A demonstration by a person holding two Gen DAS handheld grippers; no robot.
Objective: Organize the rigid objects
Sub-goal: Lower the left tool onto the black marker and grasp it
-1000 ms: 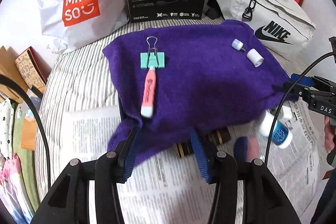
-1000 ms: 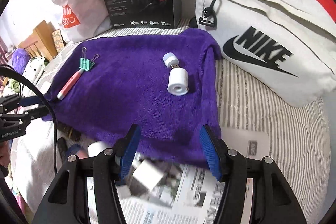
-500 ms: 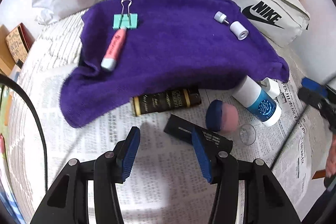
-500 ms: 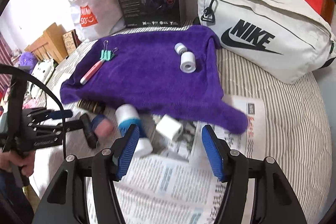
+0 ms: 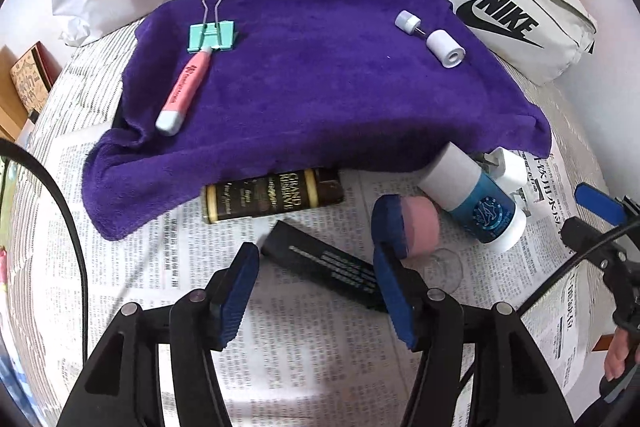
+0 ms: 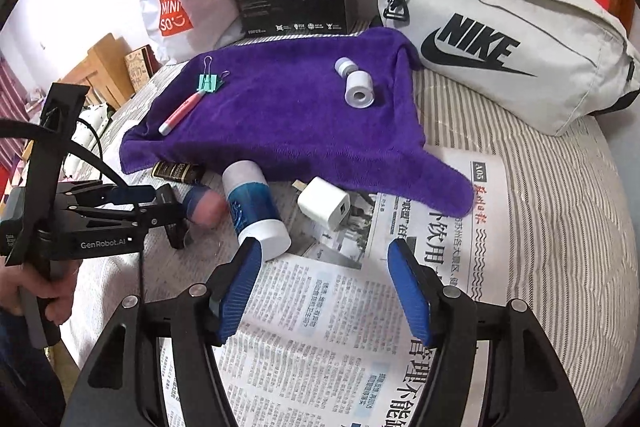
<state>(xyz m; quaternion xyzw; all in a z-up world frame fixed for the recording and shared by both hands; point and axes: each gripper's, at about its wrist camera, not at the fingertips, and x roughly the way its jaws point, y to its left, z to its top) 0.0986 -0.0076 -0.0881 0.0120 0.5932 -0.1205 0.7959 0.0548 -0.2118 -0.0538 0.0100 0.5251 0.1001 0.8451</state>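
left claw spreading wider, nothing pinched, poised over the newspaper on the bed. black rectangular case lying flat right between and just ahead of its pads, long axis slanting from upper left to lower right, so likely needing a wrist roll to straddle the narrow sides. right claw also spreading, empty, with the blue-and-white bottle just beside its left pad. case nearer the left claw; purple towel beyond.

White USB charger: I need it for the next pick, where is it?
In the right wrist view the white USB charger lies on the newspaper at the purple towel edge, right of the blue-and-white bottle.
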